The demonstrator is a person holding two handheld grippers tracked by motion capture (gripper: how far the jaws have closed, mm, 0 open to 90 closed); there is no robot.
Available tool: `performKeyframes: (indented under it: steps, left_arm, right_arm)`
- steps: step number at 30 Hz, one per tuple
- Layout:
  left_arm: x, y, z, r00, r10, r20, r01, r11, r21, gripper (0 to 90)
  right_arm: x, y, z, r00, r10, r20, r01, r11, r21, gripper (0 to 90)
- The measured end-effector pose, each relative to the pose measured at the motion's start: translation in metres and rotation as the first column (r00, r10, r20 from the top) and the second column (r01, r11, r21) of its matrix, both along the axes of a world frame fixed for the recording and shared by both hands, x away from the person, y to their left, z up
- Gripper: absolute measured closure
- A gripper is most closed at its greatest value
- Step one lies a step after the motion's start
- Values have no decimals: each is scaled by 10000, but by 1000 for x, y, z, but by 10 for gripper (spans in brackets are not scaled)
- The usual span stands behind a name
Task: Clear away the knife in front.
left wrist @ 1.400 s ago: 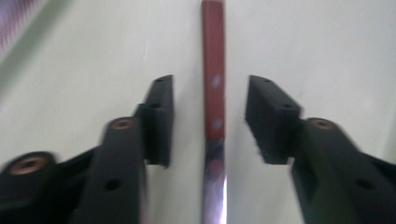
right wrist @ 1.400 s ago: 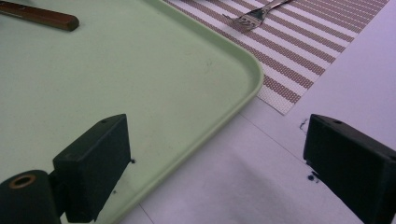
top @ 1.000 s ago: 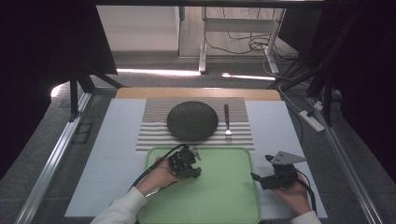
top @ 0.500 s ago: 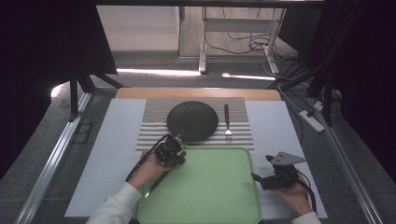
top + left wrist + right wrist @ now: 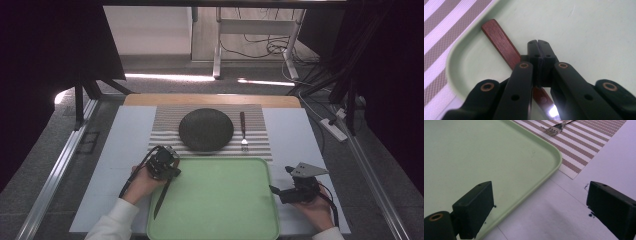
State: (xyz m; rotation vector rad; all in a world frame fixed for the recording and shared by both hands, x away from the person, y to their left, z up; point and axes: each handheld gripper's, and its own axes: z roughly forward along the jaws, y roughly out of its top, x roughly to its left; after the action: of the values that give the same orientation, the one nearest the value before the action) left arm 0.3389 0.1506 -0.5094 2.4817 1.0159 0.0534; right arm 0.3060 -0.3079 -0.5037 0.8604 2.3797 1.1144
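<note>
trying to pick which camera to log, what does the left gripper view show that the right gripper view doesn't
Left gripper view: the left gripper with jaws shut, and a knife with a reddish wooden handle lying in the tray's corner, passing beneath the jaws; whether they clamp it is unclear.

Right gripper view: the right gripper with jaws wide open and nothing between them, the tines of a fork on the mat, and the white table surface.

Both: the green tray and the striped placemat.

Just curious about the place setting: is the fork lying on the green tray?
No, the fork lies on the striped mat right of the dark plate, beyond the tray.
</note>
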Motion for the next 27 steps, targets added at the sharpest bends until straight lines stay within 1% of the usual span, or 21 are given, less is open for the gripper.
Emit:
performKeyframes:
  steps: [4, 5, 6, 10, 12, 13, 15, 16, 18, 19, 21, 22, 23, 24, 25, 26, 27]
  left_arm:
    - [-8, 10, -1, 9997, 225, -25, -225, 9997, -11, 886]
    - [-10, 13, -1, 9996, 280, -8, -280, 9996, -58, 886]
    - [-15, 18, 0, 9994, 333, 14, -333, 9993, -196, 886]
    - [-19, 22, 1, 9990, 430, 117, -427, 9986, -298, 885]
    - [-20, 23, 2, 9986, 430, 295, -416, 9981, -451, 885]
    - [-20, 23, 4, 9984, 402, 400, -376, 9973, -632, 885]
    - [-25, 24, 10, 9940, 504, 972, -392, 9928, -1133, 884]
    - [-28, 26, 13, 9898, 647, 1268, -477, 9899, -1332, 884]
    - [-37, 32, 20, 9790, 871, 1844, -525, 9814, -1845, 871]
    - [-41, 36, 22, 9736, 1064, 2019, -634, 9759, -2087, 863]
    - [-51, 46, 24, 9583, 1539, 2406, -922, 9640, -2494, 855]
    - [-55, 52, 24, 9531, 1758, 2465, -1051, 9556, -2753, 807]
    - [-59, 58, 23, 9494, 1953, 2462, -1177, 9474, -2975, 807]
    - [-63, 63, 22, 9465, 2128, 2428, -1307, 9402, -3145, 745]
    - [-68, 68, 20, 9420, 2308, 2435, -1445, 9341, -3266, 558]
    - [-72, 73, 18, 9369, 2455, 2490, -1540, 9290, -3365, 509]
    - [-77, 77, 16, 9321, 2617, 2505, -1654, 9227, -3484, 509]
  right_arm:
    - [0, 0, 0, 10000, 21, -9, -21, 10000, 4, 75]
    - [0, 0, 0, 10000, 16, -8, -16, 10000, -3, 75]
    - [0, 0, 0, 10000, -3, 6, 3, 10000, 8, 75]
    - [0, 1, 0, 10000, 0, 9, 0, 10000, 2, 75]
    - [0, 1, 0, 10000, 6, 12, -6, 10000, -1, 75]
    - [0, 1, 0, 10000, 25, 9, -25, 10000, 13, 75]
    - [-1, 0, 1, 10000, -1, 57, 1, 10000, 15, 75]
    - [-1, 0, 1, 10000, -15, 57, 15, 10000, 12, 75]
    - [0, 0, 1, 10000, -6, 70, 5, 10000, 33, 75]
    - [0, 0, 1, 10000, -15, 51, 15, 10000, 1, 75]
    - [0, 0, 1, 10000, 10, 59, -10, 10000, 25, 75]
    - [0, 0, 0, 10000, 17, 23, -17, 10000, 28, 75]
    - [0, 0, 0, 10000, 17, 23, -17, 10000, 28, 75]
    - [0, 0, 1, 10000, 35, 39, -35, 10000, 31, 75]
    - [0, 0, 1, 10000, 25, 54, -26, 10000, 71, 75]
    - [0, 0, 1, 10000, 20, 48, -21, 10000, 90, 75]
    - [0, 0, 1, 10000, 20, 48, -21, 10000, 90, 75]
